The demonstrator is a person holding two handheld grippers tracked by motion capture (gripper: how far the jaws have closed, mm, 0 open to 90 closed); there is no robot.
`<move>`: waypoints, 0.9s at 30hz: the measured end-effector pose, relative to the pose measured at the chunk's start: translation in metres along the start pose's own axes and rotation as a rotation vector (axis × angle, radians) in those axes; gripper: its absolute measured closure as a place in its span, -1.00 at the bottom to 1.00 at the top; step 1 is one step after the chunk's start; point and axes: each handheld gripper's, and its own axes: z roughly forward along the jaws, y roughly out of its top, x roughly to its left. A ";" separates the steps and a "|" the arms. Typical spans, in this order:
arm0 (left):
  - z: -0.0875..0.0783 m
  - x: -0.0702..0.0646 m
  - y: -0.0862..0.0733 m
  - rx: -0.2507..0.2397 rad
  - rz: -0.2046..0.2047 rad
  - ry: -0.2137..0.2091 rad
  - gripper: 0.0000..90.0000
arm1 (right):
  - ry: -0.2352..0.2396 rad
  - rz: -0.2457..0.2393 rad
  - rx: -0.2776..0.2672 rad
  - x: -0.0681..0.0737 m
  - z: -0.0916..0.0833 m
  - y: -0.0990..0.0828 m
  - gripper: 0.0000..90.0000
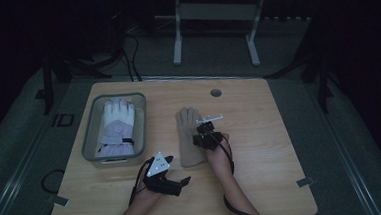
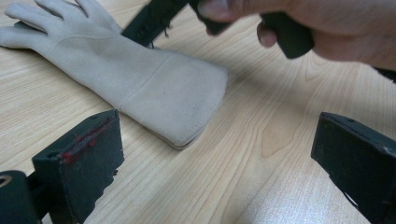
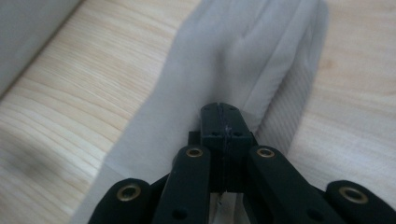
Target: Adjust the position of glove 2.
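Jaws on your left gripper (image 2: 219, 154) stand wide apart with nothing between them, low over the table (image 1: 261, 148) just short of the beige glove's (image 2: 154, 84) cuff. Beyond it, your right gripper (image 3: 219, 126) has its jaws pressed together at the glove's edge; they seem to pinch a fold of fabric, though I cannot tell how much. A shallow bite could slip as you lift. Farther off, the grey bin (image 1: 91, 143) already holds a white glove (image 1: 117, 127), so a trailing cuff may catch on its rim.
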 end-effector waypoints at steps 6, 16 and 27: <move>0.000 0.000 0.000 0.000 0.001 0.003 -0.95 | -0.028 0.013 0.009 -0.008 0.001 -0.004 1.00; 0.000 0.000 0.000 0.006 0.001 0.002 -0.95 | -0.008 0.030 -0.030 -0.007 -0.012 -0.004 1.00; 0.000 0.000 0.000 0.004 0.001 0.001 -0.95 | 0.006 0.000 -0.020 0.002 0.000 -0.006 1.00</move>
